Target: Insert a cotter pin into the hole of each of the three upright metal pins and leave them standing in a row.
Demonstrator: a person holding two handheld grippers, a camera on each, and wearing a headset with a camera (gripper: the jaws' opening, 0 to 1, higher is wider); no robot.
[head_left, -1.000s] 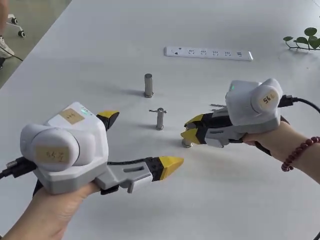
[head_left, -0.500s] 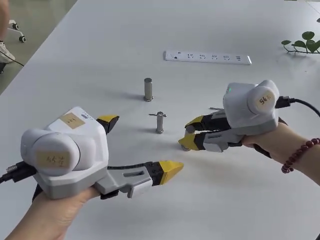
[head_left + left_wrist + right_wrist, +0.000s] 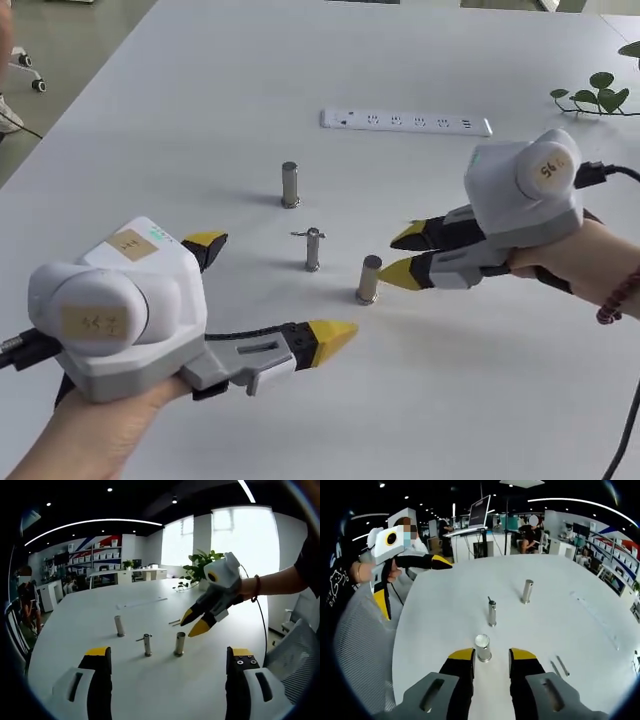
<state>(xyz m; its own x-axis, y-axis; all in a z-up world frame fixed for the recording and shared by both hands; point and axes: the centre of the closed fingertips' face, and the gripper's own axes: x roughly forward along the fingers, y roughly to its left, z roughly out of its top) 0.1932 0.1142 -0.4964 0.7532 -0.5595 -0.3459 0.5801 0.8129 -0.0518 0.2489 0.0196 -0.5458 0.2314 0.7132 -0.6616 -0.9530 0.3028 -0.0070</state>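
Note:
Three metal pins stand upright in a slanted row on the white table: the far pin (image 3: 290, 184), the middle pin (image 3: 313, 249) with a cotter pin through its top, and the near pin (image 3: 369, 279). My right gripper (image 3: 400, 256) is open just right of the near pin, not touching it. In the right gripper view the near pin (image 3: 482, 647) stands just ahead of the right gripper (image 3: 491, 655), with the middle pin (image 3: 492, 612) and far pin (image 3: 527, 591) beyond. My left gripper (image 3: 270, 288) is wide open and holds nothing, left of the row.
A white power strip (image 3: 405, 122) lies at the back of the table. A green plant (image 3: 600, 95) sits at the far right. Two loose cotter pins (image 3: 559, 666) lie on the table beside my right gripper. The table (image 3: 200, 90) stretches wide to the left.
My right gripper had its jaws at the near pin; it has let go and drawn back to the right. That pin now stands free. The left gripper has barely moved.

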